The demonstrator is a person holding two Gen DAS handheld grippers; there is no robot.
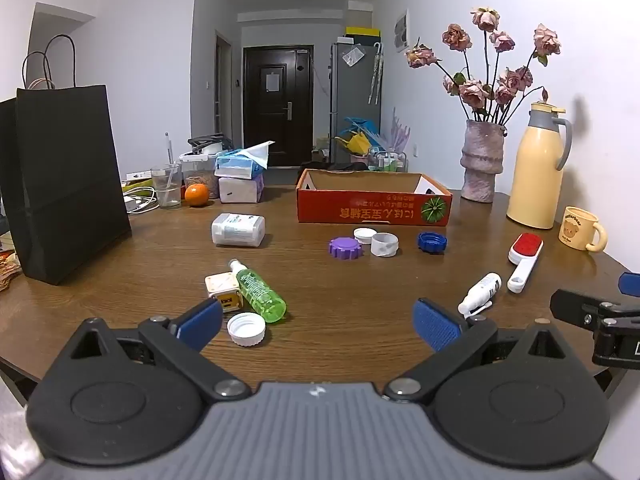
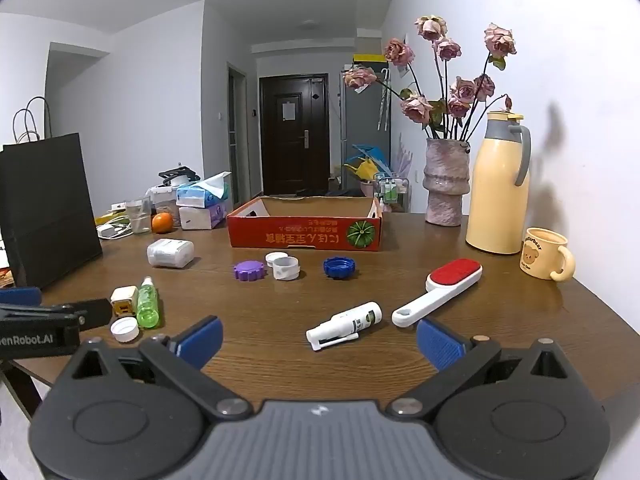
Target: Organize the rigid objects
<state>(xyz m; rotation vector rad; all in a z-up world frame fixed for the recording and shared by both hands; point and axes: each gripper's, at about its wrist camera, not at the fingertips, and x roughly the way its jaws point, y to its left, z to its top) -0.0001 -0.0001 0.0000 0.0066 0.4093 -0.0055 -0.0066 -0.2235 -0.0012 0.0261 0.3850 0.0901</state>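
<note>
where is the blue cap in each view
Left wrist view: the blue cap lies right of centre on the table, just below the red cardboard box's right front corner.
Right wrist view: the blue cap lies near centre, below the box's front wall.
Shared landmark: the box's green pumpkin print, just above the cap in both.

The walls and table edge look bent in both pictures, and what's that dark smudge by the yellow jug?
Both wrist views bend straight lines, with dark corners. In the right wrist view the smudge is shadow on the wall beside the jug; the left wrist view shows it too.
</note>
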